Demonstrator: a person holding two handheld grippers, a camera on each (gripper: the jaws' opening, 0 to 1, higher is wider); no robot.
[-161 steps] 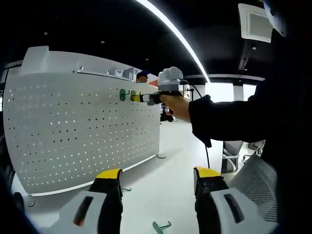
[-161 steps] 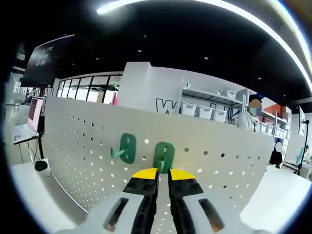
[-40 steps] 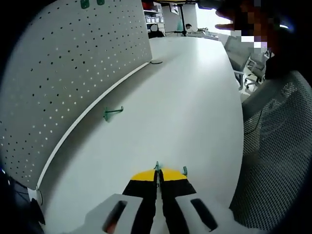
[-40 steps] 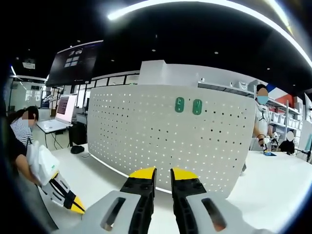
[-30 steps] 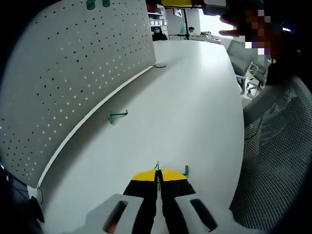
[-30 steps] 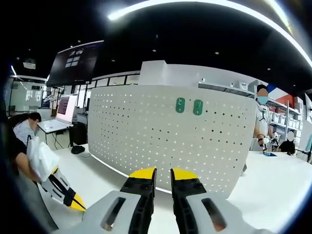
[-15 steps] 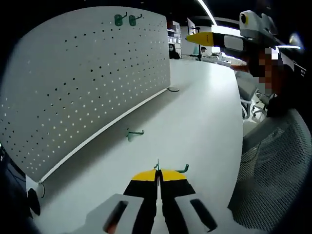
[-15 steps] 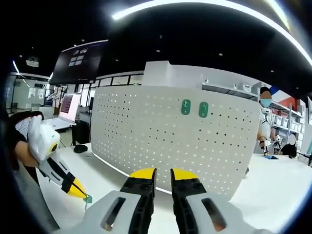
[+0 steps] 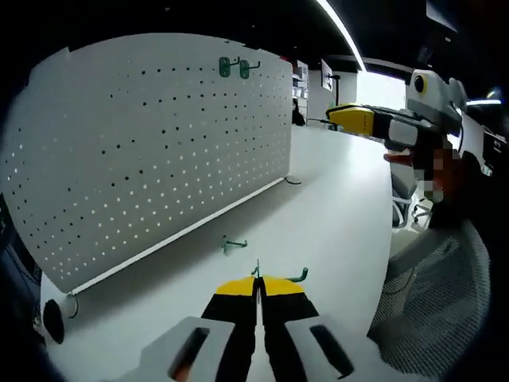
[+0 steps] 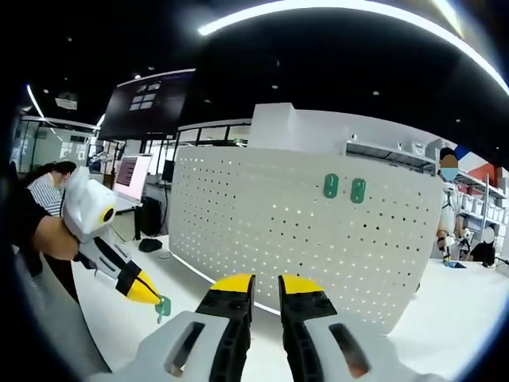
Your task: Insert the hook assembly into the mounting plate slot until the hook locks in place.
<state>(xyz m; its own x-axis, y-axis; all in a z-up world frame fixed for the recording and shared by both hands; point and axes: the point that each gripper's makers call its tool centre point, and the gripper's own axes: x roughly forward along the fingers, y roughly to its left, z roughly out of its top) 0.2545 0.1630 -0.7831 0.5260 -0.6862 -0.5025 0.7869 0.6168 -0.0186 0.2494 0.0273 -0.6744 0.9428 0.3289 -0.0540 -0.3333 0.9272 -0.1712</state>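
White perforated pegboard (image 9: 151, 151) stands upright on white table (image 9: 334, 231); two green hooks (image 9: 237, 68) mounted at its 12 o'clock edge, side by side. Left gripper (image 9: 256, 288) pressed shut on green hook (image 9: 293, 278), now lifted from table versus earlier; hook's long axis points toward 3 o'clock, curled tip up. Spare hook (image 9: 233, 245) lies flat near board base. Right gripper (image 10: 266, 284) slightly spread, holding nothing.

The left gripper (image 9: 257, 288), yellow-tipped fingers (image 9: 235, 290) pressed together on a green hook (image 9: 296, 277), is raised in the person's hand (image 10: 49, 235). The right gripper (image 10: 266, 289), level and aimed forward, has its fingers slightly parted.
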